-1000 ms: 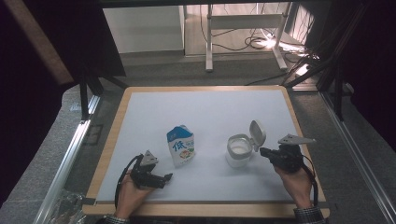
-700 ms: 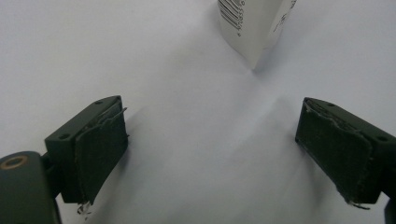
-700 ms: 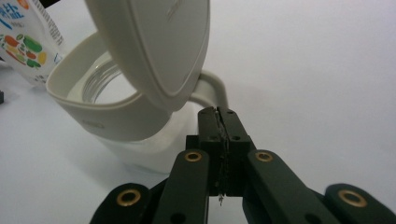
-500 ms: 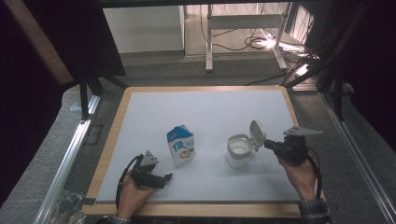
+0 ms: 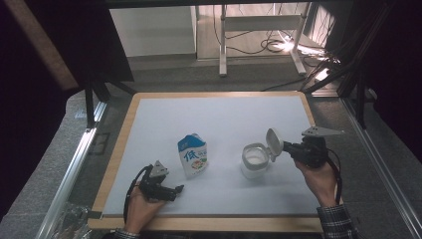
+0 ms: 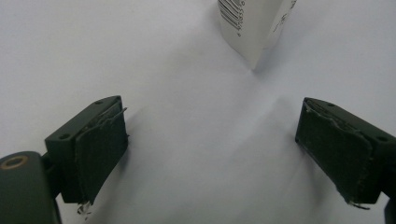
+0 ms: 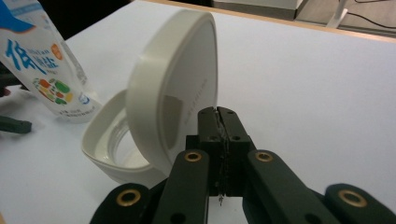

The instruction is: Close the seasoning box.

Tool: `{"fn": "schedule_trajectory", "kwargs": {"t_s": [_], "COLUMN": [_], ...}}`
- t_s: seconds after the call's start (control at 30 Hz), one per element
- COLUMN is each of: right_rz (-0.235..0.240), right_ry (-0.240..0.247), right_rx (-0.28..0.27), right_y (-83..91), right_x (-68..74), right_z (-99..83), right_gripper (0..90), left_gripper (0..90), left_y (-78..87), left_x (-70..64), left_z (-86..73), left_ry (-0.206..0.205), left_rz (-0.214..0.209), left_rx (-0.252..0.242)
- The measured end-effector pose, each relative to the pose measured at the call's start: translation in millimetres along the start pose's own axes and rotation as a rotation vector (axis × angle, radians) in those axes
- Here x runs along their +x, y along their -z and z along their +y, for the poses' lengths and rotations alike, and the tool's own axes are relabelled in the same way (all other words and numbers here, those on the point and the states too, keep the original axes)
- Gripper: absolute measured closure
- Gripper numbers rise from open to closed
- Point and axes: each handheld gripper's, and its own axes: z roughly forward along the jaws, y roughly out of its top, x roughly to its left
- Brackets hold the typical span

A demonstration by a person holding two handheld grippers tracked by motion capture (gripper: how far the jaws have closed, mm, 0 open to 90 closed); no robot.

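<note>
At a white-topped table (image 5: pixel 219 124) with a wooden rim, we are working a two-jaw gripper in each hand. Our right gripper (image 5: pixel 285 148) is hovering at the right side of the board, its jaws pressed flat together with nothing between them, as the right gripper view makes plain (image 7: pixel 219 122). Their tips are sitting just beside the raised lid (image 5: pixel 273 143) of a white plastic container (image 5: pixel 255 160); whether they are touching the lid we cannot tell. The lid is standing nearly upright on its hinge, tilted back toward the gripper, and in the right gripper view it is showing its pale inner face (image 7: pixel 173 88) above the open tub (image 7: pixel 116 154).

The container is resting a little right of the board's centre. To its left, near but apart, a small white pouch with blue lettering and a blue top (image 5: pixel 192 155) is standing upright; the right gripper view is catching it at the left edge (image 7: pixel 42 65).

Our left gripper (image 5: pixel 175 191) is lying low near the front edge of the board, in front of and to the left of the pouch. Its jaws are spread wide and holding nothing; the left gripper view (image 6: pixel 212 154) is showing bare white table between the two padded fingers (image 6: pixel 100 149), with the pouch's barcoded lower corner (image 6: pixel 254 28) ahead of them and well clear.
</note>
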Motion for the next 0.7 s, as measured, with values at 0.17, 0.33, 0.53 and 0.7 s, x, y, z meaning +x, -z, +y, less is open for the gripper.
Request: {"fn": "schedule_trajectory", "kwargs": {"t_s": [0.17, 0.33, 0.53, 0.7], "right_rz": [0.014, 0.026, 0.044, 0.040], "right_ry": [0.016, 0.031, 0.049, 0.068], "right_rx": [-0.003, 0.000, 0.006, 0.016], "right_y": [-2.2, -6.1, -14.2, -17.6], "right_x": [5.8, 12.1, 19.4, 24.0], "right_z": [4.5, 7.5, 9.3, 10.1], "right_gripper": [89.2, 89.2, 89.2, 89.1], "left_gripper": [8.7, 8.7, 8.7, 8.7], "left_y": [-0.1, -0.1, -0.1, -0.1], "left_x": [0.1, 0.1, 0.0, 0.0], "left_z": [0.0, 0.0, 0.0, 0.0], "left_ry": [-0.001, -0.001, -0.001, -0.001], "left_rz": [0.001, 0.001, 0.002, 0.002], "left_rx": [-0.001, -0.001, -0.002, -0.002]}}
